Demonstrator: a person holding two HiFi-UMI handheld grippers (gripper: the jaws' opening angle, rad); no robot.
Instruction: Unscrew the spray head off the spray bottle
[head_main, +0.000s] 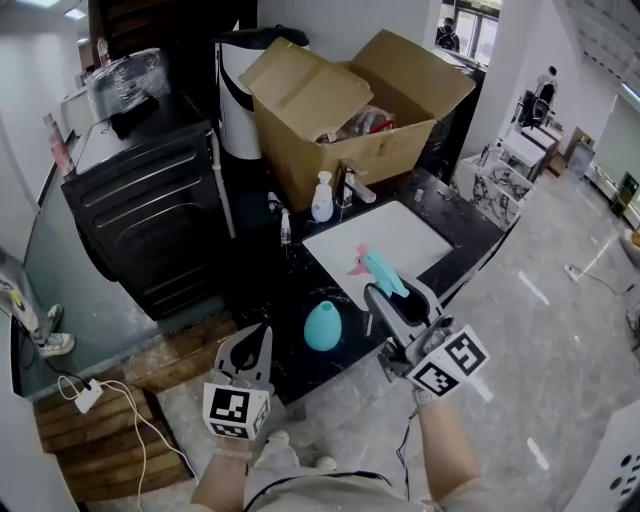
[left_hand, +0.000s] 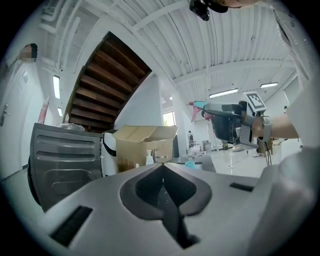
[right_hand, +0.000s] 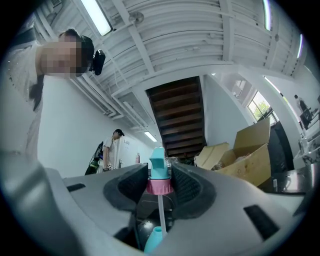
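My right gripper (head_main: 398, 292) is shut on the teal spray head (head_main: 383, 272), held up over the front of the dark counter (head_main: 270, 290). In the right gripper view the head's pink collar (right_hand: 159, 187) sits between the pads, and its thin dip tube (right_hand: 161, 212) hangs free below. The round teal bottle (head_main: 322, 326) stands headless on the counter, to the left of that gripper. My left gripper (head_main: 248, 342) is shut and empty, low at the counter's front edge, left of the bottle. The left gripper view shows its jaws (left_hand: 162, 182) pressed together, with the bottle (left_hand: 190, 163) far ahead.
A white board (head_main: 400, 240) lies on the counter behind the bottle. A large open cardboard box (head_main: 350, 110) stands at the back, with a white pump bottle (head_main: 322, 197) and a small clear bottle (head_main: 285, 228) before it. A black appliance (head_main: 150, 200) stands at the left.
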